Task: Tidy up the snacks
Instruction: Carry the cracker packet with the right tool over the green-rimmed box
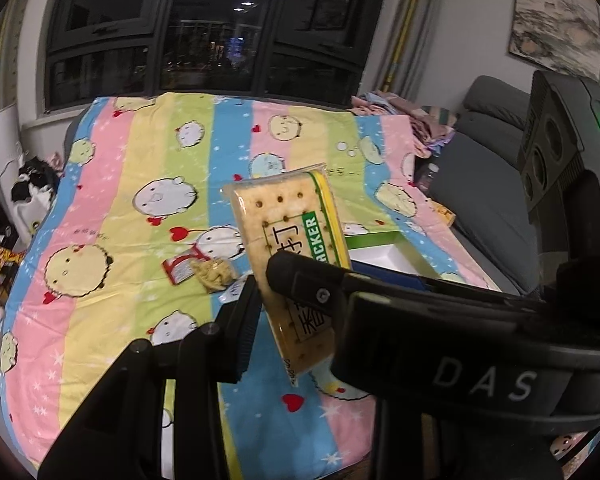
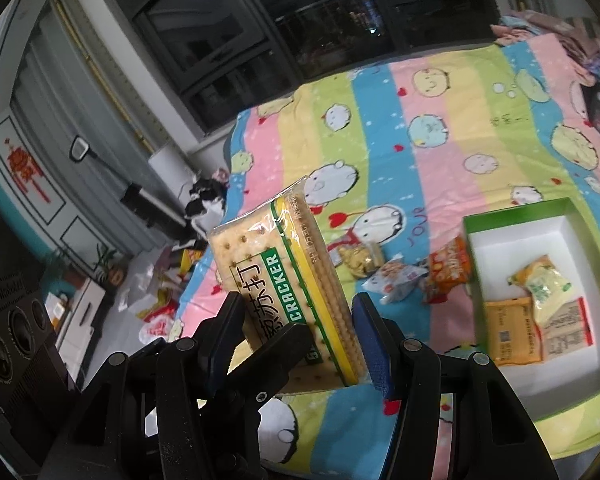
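Above the striped blanket (image 2: 440, 128), your left gripper (image 1: 268, 280) and right gripper (image 2: 296, 332) both clamped partway on the cracker pack (image 2: 284, 272), green box (image 2: 516, 216) right of it, loose snack packets (image 2: 404, 276) between.

One cracker pack (image 2: 284, 292). One green box (image 2: 516, 216) with three snack packets (image 2: 540, 320) inside, right of frame. Three loose packets (image 2: 404, 276) on bedspread, mid-frame.

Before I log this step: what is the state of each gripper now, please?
Left gripper: closed on the cracker pack, across its flat faces.
Right gripper: closed on the same cracker pack, across its width.
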`<act>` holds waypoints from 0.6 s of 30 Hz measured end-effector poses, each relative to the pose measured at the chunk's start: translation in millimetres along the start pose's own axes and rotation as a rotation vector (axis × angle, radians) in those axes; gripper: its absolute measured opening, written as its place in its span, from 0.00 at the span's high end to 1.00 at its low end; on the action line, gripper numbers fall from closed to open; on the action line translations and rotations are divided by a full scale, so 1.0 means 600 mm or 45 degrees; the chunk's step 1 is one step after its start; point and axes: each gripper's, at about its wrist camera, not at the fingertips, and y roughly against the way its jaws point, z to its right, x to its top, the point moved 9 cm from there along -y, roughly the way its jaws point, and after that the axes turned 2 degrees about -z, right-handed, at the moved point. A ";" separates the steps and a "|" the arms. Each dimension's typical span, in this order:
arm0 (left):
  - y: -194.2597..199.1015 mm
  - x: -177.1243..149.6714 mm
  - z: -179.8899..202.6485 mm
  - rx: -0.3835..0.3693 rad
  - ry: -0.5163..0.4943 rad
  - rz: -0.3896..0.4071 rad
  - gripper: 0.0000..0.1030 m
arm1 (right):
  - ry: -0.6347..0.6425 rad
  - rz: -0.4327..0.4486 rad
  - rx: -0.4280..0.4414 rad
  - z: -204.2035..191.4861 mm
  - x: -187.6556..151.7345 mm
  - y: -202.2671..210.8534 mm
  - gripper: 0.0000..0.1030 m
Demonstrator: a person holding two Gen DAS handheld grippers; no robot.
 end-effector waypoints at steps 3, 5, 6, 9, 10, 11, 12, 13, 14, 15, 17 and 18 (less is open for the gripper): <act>-0.009 0.004 0.024 -0.029 -0.032 -0.005 0.67 | -0.031 0.029 -0.020 0.021 0.003 0.017 0.43; -0.015 0.004 0.039 -0.052 -0.049 -0.010 0.67 | -0.056 0.043 -0.037 0.037 0.006 0.027 0.43; -0.019 0.005 0.047 -0.065 -0.058 -0.014 0.67 | -0.065 0.051 -0.047 0.044 0.008 0.031 0.43; -0.029 0.010 0.067 -0.099 -0.082 -0.020 0.67 | -0.095 0.073 -0.074 0.065 0.013 0.044 0.43; -0.035 0.013 0.076 -0.116 -0.094 -0.023 0.67 | -0.105 0.082 -0.086 0.074 0.015 0.049 0.43; -0.038 0.015 0.084 -0.126 -0.100 -0.026 0.67 | -0.111 0.088 -0.094 0.080 0.016 0.053 0.43; -0.042 0.017 0.091 -0.139 -0.107 -0.028 0.67 | -0.127 0.098 -0.106 0.090 0.019 0.058 0.44; -0.048 0.019 0.101 -0.155 -0.117 -0.030 0.67 | -0.135 0.105 -0.114 0.097 0.021 0.062 0.43; -0.053 0.021 0.107 -0.165 -0.122 -0.035 0.67 | -0.144 0.117 -0.125 0.106 0.024 0.066 0.43; -0.057 0.021 0.115 -0.175 -0.128 -0.039 0.67 | -0.156 0.126 -0.133 0.115 0.026 0.070 0.43; -0.068 0.023 0.131 -0.198 -0.145 -0.045 0.67 | -0.177 0.145 -0.151 0.133 0.030 0.077 0.43; -0.074 0.024 0.137 -0.206 -0.154 -0.048 0.67 | -0.187 0.153 -0.158 0.143 0.031 0.080 0.43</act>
